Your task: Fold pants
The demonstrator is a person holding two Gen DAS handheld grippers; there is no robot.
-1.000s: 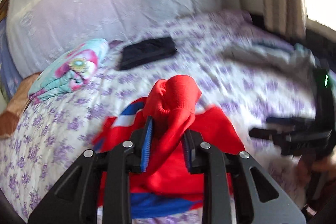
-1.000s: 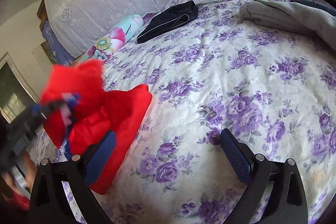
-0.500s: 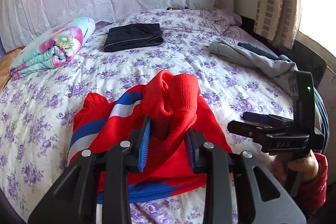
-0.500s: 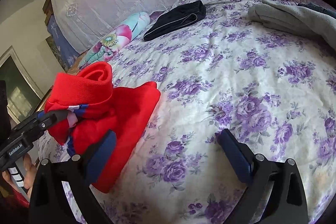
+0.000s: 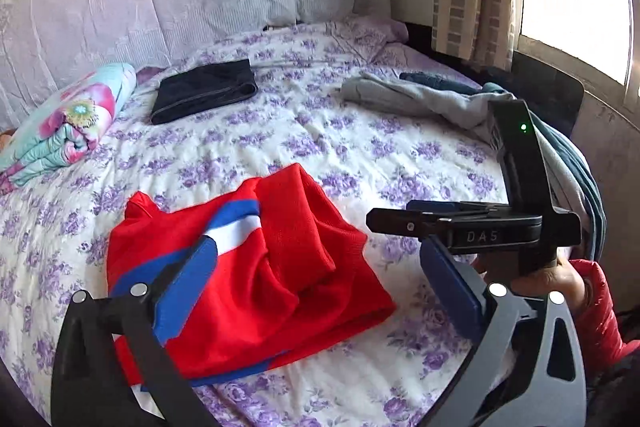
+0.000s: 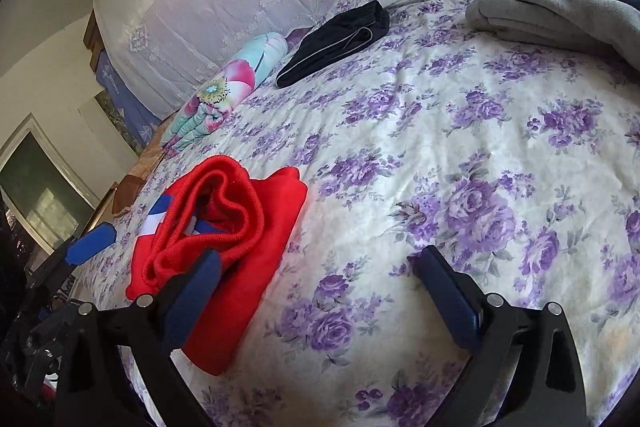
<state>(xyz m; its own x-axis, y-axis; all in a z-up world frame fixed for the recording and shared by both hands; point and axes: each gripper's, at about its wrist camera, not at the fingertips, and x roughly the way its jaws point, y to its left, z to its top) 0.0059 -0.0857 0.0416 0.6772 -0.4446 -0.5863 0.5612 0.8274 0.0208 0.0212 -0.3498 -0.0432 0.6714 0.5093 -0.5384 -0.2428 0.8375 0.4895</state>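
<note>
The red pants with a blue and white side stripe lie folded in a bundle on the flowered bed sheet; their ribbed waistband is doubled over on top. My left gripper is open wide just above and in front of the bundle, holding nothing. In the right wrist view the pants lie at the left, and my right gripper is open and empty over bare sheet beside their right edge. The right gripper also shows in the left wrist view at the right.
A folded dark garment lies at the far middle of the bed. A rolled flowered blanket lies at the far left. A pile of grey and blue clothes is at the right edge. A lace-covered headboard stands behind.
My left gripper has opened and let go of the red pants, which have dropped onto the bed as a folded bundle. The right gripper stayed open beside them.
</note>
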